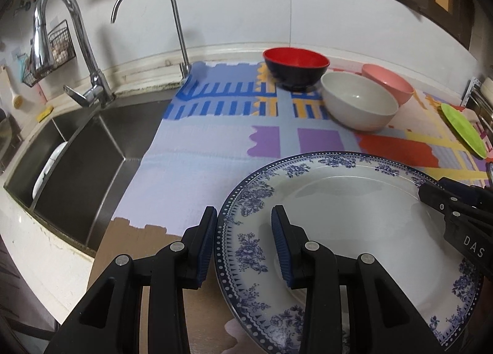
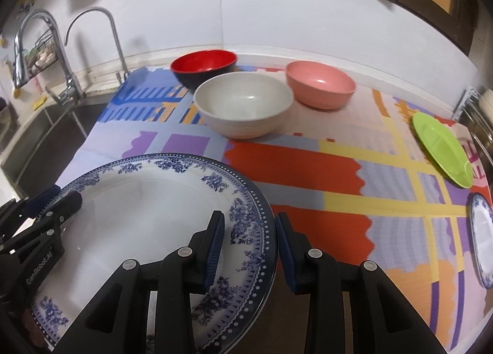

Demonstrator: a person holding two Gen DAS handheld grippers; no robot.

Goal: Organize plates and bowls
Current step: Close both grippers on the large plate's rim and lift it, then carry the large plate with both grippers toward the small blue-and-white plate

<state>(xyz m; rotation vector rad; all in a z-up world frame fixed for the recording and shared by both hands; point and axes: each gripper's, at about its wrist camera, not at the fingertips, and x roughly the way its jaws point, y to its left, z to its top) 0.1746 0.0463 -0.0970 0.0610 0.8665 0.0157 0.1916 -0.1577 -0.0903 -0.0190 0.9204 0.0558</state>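
A large round white plate with a blue floral border and dotted rim [image 1: 348, 231] is held above the counter by both grippers, 1 on each side. The left gripper [image 1: 243, 243] straddles the plate's left rim, with 1 blue-padded finger [image 1: 207, 249] outside below the edge and the other on the plate's upper face; the jaws are narrow and clamp the rim. The right gripper [image 2: 249, 246] does the same on the plate's right rim, its jaws narrow and closed on the border. In each wrist view the other gripper shows at the far side of the plate, also biting the rim.

Under the plate lies a multicoloured patterned mat [image 2: 308, 169] with purple, orange, yellow and blue blocks, spread on the counter. Toward the back of the mat stand 3 bowls: a red-inside, black-outside bowl [image 2: 203, 66] nearest the wall, an off-white bowl [image 2: 243, 107] just in front of it and touching or nearly touching it, and a pink bowl [image 2: 320, 84] to its right. A lime-green plate [image 2: 442, 150] rests tilted near the mat's right edge, beside a metal rack. Another blue-and-white plate [image 2: 482, 237] shows partly at the right edge of the right wrist view, lying on the mat.

To the left of the mat is a stainless steel sink [image 1: 80, 150] with 2 chrome taps [image 1: 67, 46] behind it.
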